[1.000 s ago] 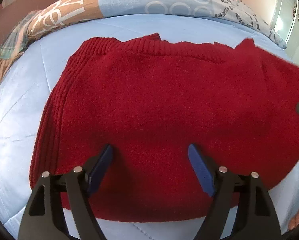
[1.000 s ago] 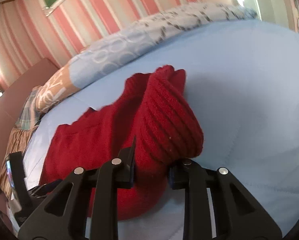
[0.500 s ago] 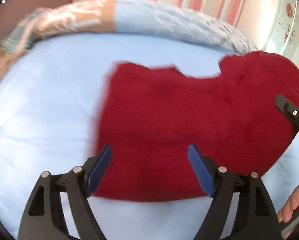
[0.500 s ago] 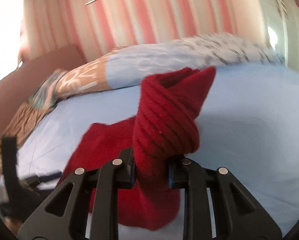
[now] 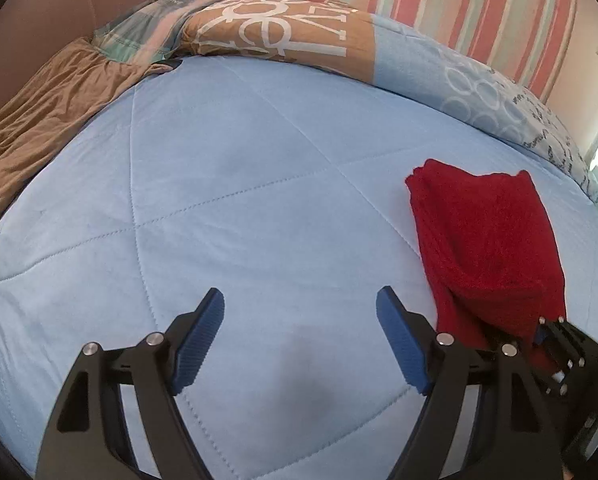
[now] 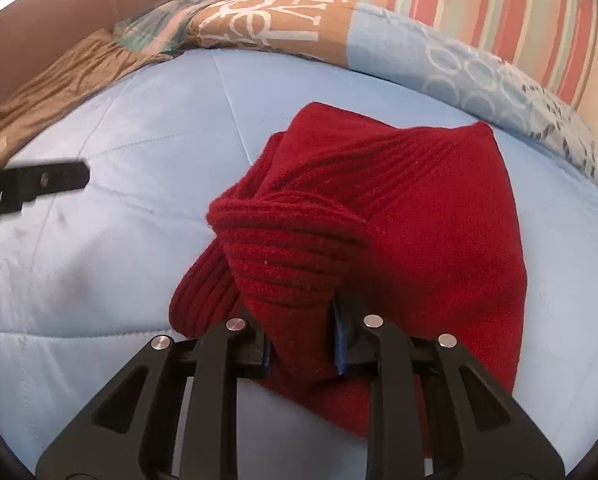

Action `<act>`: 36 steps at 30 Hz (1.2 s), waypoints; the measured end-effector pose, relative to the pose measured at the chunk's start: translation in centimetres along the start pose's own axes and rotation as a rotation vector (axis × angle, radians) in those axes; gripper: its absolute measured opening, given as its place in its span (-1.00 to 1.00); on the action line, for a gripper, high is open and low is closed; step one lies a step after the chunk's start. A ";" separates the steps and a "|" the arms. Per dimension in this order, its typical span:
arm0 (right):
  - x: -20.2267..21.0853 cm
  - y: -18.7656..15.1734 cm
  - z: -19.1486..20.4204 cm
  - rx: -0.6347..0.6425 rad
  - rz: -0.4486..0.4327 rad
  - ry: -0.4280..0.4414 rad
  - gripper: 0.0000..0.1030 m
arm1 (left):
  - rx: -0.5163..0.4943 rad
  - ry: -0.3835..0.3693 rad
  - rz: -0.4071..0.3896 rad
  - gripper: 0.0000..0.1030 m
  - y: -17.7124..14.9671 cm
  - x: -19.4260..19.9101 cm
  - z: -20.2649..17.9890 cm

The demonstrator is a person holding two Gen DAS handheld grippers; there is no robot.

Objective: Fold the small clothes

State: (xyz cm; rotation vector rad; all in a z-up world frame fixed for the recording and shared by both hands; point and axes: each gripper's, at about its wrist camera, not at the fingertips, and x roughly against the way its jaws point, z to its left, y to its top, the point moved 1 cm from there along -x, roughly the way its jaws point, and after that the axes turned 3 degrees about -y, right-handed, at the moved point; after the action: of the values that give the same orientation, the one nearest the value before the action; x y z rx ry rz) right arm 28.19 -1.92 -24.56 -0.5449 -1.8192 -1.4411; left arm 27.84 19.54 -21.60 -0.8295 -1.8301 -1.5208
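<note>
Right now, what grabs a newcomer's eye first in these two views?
The red knit sweater, bunched and pinched in the right gripper, its ribbed edge twisted just above the fingers. It stands out against the light blue quilt. The left gripper hangs open over bare quilt, with the patterned pillows along the far edge.

In the right wrist view the red sweater (image 6: 431,216) covers the pads of the right gripper (image 6: 303,344), and its lower part is hidden behind the fingers. The left gripper (image 6: 35,186) is blurred and cut by the left edge. In the left wrist view the right gripper (image 5: 555,344) is cut by the dark rim.
</note>
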 end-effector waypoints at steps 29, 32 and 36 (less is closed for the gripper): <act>7.7 -5.0 -12.5 -0.283 -0.018 0.028 0.63 | -0.327 -0.008 0.089 0.58 -3.2 -3.0 -11.1; 6.6 -5.3 -12.4 -0.292 0.003 0.064 0.63 | -0.301 -0.030 0.097 0.58 -4.3 -3.8 -9.8; 4.4 -5.9 -11.4 -0.251 0.079 0.031 0.63 | -0.330 -0.011 0.082 0.72 -4.9 -4.8 -9.7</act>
State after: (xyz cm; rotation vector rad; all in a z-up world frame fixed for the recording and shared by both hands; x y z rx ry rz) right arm 24.48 -14.97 -23.86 -0.7072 -1.5843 -1.6242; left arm 27.53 8.86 -26.86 -1.0522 -1.5527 -1.7946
